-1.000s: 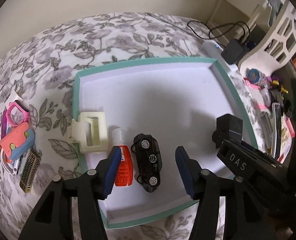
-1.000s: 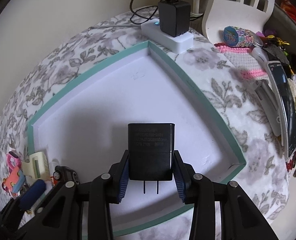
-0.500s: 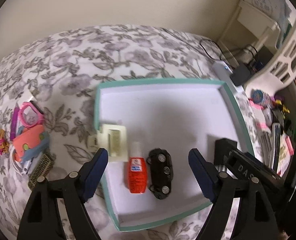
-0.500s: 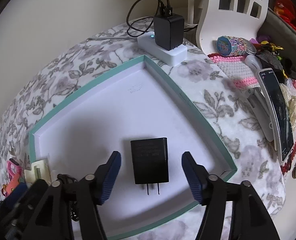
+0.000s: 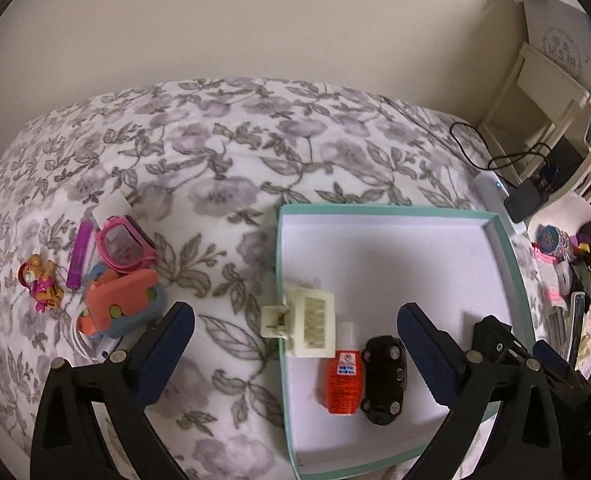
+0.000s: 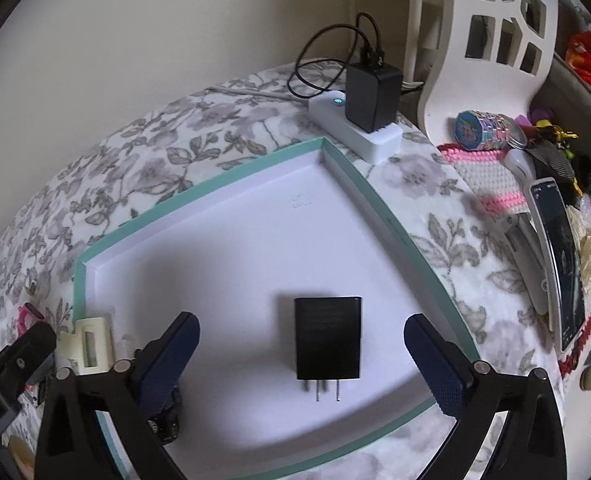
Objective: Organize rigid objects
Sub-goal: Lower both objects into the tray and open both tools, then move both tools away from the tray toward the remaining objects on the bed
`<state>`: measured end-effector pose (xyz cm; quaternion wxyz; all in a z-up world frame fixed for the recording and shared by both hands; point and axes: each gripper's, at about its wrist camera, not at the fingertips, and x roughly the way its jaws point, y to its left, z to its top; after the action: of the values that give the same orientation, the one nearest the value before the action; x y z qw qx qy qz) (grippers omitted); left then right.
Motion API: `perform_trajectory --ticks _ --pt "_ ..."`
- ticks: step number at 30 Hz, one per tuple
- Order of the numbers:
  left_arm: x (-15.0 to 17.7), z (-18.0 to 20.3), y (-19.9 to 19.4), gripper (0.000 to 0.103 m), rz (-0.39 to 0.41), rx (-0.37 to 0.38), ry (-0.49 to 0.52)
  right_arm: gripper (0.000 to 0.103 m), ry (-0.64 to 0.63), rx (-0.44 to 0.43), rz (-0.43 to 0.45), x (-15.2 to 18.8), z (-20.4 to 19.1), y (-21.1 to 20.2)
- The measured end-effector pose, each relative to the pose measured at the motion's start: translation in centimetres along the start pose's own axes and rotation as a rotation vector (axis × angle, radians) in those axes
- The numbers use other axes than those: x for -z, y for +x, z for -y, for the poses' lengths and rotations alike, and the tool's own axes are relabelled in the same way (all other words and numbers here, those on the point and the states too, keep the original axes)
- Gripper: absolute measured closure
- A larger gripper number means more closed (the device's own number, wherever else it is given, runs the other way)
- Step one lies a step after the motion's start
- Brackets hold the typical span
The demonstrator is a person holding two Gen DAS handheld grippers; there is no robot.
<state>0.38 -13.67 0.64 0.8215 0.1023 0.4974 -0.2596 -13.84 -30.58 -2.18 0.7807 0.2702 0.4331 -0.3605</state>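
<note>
A shallow teal-rimmed white tray (image 5: 391, 211) (image 6: 199, 194) lies on the floral cover. In it lie an orange bottle (image 5: 343, 380), a black toy car (image 5: 384, 378) and a black plug adapter (image 6: 328, 338), prongs toward me. A cream clip (image 5: 309, 322) (image 6: 91, 344) sits across the tray's left rim. My left gripper (image 5: 293, 350) hovers above the tray's left edge, its jaws opening wide, nothing pressed between them. My right gripper (image 6: 301, 364) is opening too; the adapter lies flat between its spread fingers, untouched.
Left of the tray lies a toy pile: pink goggles (image 5: 125, 244), a coral and blue case (image 5: 121, 308), a purple stick (image 5: 80, 254), a small figure (image 5: 41, 282). A white power strip with black charger (image 6: 369, 114), phone (image 6: 559, 264), chair and clutter crowd the right.
The right gripper let go of the plug adapter, which now lies in the tray, and spread wide. The left gripper opened and drew back leftward and up from the car and bottle.
</note>
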Motion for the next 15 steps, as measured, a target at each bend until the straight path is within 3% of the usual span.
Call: perform_trajectory --ticks 5,10,15 --pt "-0.7 -1.9 -0.8 0.002 0.072 -0.036 -0.026 0.0 -0.017 -0.05 0.05 0.0 -1.0 -1.0" --pt "-1.4 -5.0 -2.7 0.002 0.203 -0.11 -0.057 0.0 -0.091 -0.092 0.123 -0.1 -3.3 -2.2" --pt "-2.2 -8.7 -3.9 0.002 0.23 -0.159 -0.109 0.0 -0.157 -0.132 0.152 0.4 -5.4 -2.8"
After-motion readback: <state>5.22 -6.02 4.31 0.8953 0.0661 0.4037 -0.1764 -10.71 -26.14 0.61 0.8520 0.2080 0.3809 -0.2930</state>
